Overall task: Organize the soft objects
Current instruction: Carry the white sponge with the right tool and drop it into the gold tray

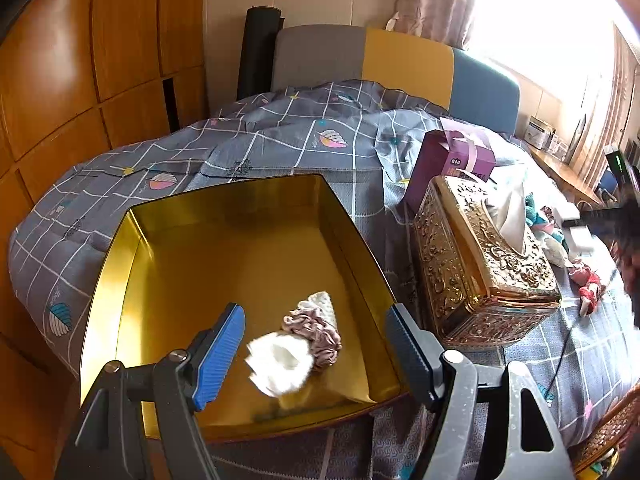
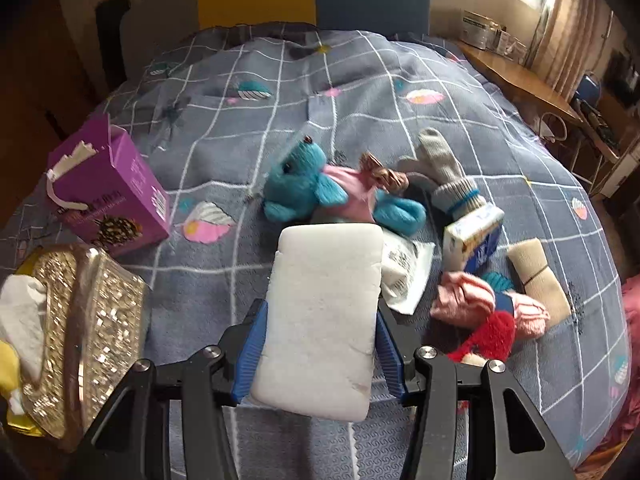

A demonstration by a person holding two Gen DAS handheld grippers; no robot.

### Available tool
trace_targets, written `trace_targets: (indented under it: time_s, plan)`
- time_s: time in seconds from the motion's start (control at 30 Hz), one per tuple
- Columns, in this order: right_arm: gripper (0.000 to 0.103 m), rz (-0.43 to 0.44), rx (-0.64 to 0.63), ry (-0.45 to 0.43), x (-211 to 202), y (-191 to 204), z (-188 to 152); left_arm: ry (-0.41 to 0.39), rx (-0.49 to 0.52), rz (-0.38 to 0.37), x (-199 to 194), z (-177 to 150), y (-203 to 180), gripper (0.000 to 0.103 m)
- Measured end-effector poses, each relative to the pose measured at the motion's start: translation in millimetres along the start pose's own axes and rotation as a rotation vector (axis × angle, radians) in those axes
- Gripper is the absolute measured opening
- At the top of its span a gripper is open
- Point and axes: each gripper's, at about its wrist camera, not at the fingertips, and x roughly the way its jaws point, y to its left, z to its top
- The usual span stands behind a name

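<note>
we hold our left gripper [image 1: 316, 344] spread wide above the gold tin [image 1: 120, 280], nothing between its blue pads. a blurred white fluffy piece [image 1: 278, 364] shows just below them, beside a mauve scrunchie [image 1: 316, 334] lying in the tin. our right gripper [image 2: 318, 354] pinches a white sponge block [image 2: 324, 316] by its two sides, over the grey checked quilt [image 2: 360, 92], with the blue plush toy [image 2: 304, 188] just beyond the block.

We see a gold tin [image 1: 120, 264] holding white and mauve pieces, a grey quilt [image 2: 360, 92] with white grid lines, a teal toy [image 2: 296, 188] in pink, a purple box [image 2: 116, 196], and a white sponge [image 2: 320, 320].
</note>
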Motion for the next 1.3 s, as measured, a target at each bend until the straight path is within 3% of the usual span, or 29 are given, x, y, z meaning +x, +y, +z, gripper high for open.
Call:
trace_targets:
  time_s: [0.23,0.37,0.5,0.7,1.0,1.3]
  plan:
    - [0.052,0.082,-0.104,-0.082,-29,75,54,-0.006,0.003,-0.004,-1,-2,2,0.074]
    - [0.052,0.198,-0.200,-0.123,-50,131,69,-0.007,-0.005,-0.004,0,-2,4,0.074]
    - [0.053,0.352,-0.356,-0.139,-75,191,61,-0.009,-0.012,-0.003,0,-3,7,0.074]
    - [0.054,0.509,-0.587,-0.097,-88,272,18,-0.007,-0.012,-0.001,-1,-5,10,0.074]
    - [0.054,0.481,-0.742,-0.006,-32,357,-38,-0.009,-0.034,0.019,-5,-11,24,0.074]
    - [0.058,0.413,-0.798,0.005,5,387,-62,-0.006,-0.059,0.033,-7,-15,34,0.074]
